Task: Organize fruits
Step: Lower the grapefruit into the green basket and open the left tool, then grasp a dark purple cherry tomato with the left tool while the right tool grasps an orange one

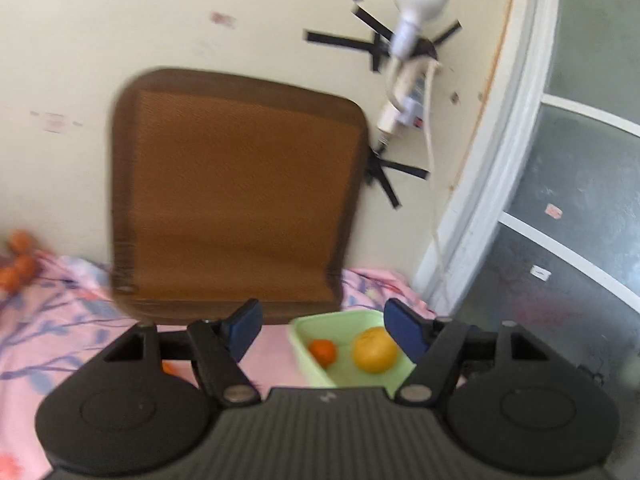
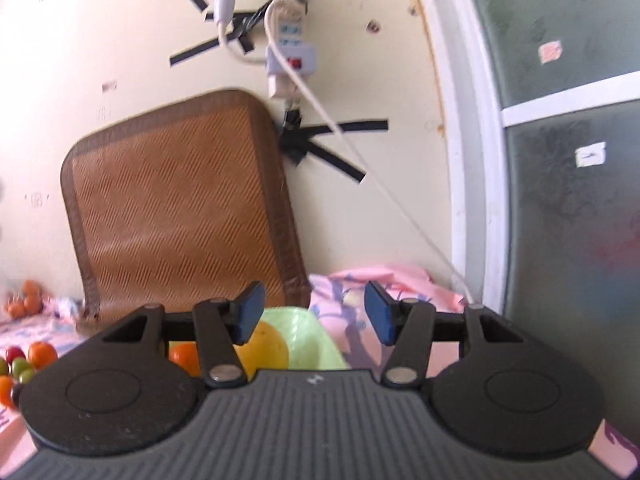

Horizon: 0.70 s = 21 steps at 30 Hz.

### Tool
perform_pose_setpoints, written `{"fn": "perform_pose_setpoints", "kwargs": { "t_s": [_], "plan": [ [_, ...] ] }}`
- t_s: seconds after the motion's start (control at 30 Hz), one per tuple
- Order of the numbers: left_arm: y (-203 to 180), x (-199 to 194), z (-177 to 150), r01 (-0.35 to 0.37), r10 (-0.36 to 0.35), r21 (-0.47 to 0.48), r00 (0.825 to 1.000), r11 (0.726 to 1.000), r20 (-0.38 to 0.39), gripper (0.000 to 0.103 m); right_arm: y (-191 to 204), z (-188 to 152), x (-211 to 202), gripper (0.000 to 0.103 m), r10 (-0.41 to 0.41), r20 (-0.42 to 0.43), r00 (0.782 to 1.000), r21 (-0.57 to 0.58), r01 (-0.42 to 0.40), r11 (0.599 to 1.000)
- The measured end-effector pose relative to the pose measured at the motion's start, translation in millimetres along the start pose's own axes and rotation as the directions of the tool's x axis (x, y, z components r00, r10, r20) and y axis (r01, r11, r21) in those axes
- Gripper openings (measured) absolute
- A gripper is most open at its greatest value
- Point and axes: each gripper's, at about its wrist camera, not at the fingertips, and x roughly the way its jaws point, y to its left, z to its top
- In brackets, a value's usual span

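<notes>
Fruits (image 1: 374,350) in green bin (image 1: 316,322), ahead of released left gripper (image 1: 322,330); right gripper (image 2: 314,312) released.

No legible text anywhere.

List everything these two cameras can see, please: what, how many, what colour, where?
green tub: one, pale green, on the bedsheet ahead of both tools
large fruit: one, yellow-orange, inside the tub
small orange: one, inside the tub, beside the large fruit
loose fruit: several, orange, green and dark red, on the sheet at far left
woven mat: one, brown, leaning on the wall
power strip: one, white, taped to the wall
bedsheet: pink, floral
left tool: black, blue pads, open, empty
right tool: same, open, empty
</notes>
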Motion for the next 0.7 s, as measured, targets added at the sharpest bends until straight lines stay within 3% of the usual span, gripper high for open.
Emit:
{"fn": "perform_pose_setpoints", "kwargs": {
  "t_s": [0.07,0.13,0.2,0.27,0.33,0.37,0.4,0.5,0.6,0.63,0.7],
  "plan": [
    [35,-55,4,-0.13,0.129,0.005,0.991,0.992,0.046,0.069,1,3,-6,0.057,0.011,0.011,1.0,0.009,-0.011,1.0],
    [68,-108,4,-0.283,0.281,0.014,0.957,0.959,0.075,0.071,6,7,-12,0.054,0.029,0.021,0.999,0.012,-0.03,0.999],
    [97,-156,1,-0.44,0.438,0.008,0.894,0.898,0.093,0.071,17,10,-21,0.051,0.05,0.035,0.998,-0.007,-0.05,0.999],
    [123,-196,-6,-0.58,0.577,-0.003,0.81,0.815,0.104,0.071,28,14,-27,0.049,0.096,0.028,0.995,-0.01,-0.095,0.995],
    [141,-215,-19,-0.648,0.647,-0.025,0.757,0.761,0.094,0.071,41,14,-35,0.048,0.172,-0.013,0.985,-0.004,-0.172,0.985],
    [150,-220,-27,-0.647,0.649,-0.049,0.756,0.761,0.081,0.071,49,15,-38,0.048,0.206,-0.036,0.978,-0.004,-0.206,0.979],
    [155,-219,-33,-0.63,0.634,-0.073,0.77,0.773,0.069,0.071,61,13,-40,0.048,0.238,-0.067,0.969,-0.005,-0.239,0.971],
    [166,-193,-52,-0.531,0.537,-0.118,0.843,0.839,0.027,0.071,98,4,-43,0.042,0.339,-0.178,0.924,-0.02,-0.348,0.937],
    [159,-140,-64,-0.414,0.415,-0.118,0.91,0.903,-0.022,0.066,141,-10,-42,0.04,0.395,-0.27,0.878,-0.096,-0.433,0.896],
    [155,-122,-67,-0.372,0.369,-0.116,0.928,0.921,-0.042,0.062,154,-15,-41,0.038,0.404,-0.292,0.867,-0.13,-0.454,0.881],
    [144,-84,-69,-0.315,0.307,-0.095,0.948,0.944,-0.082,0.06,176,-22,-37,0.038,0.411,-0.335,0.848,-0.182,-0.486,0.855]
  ]
}}
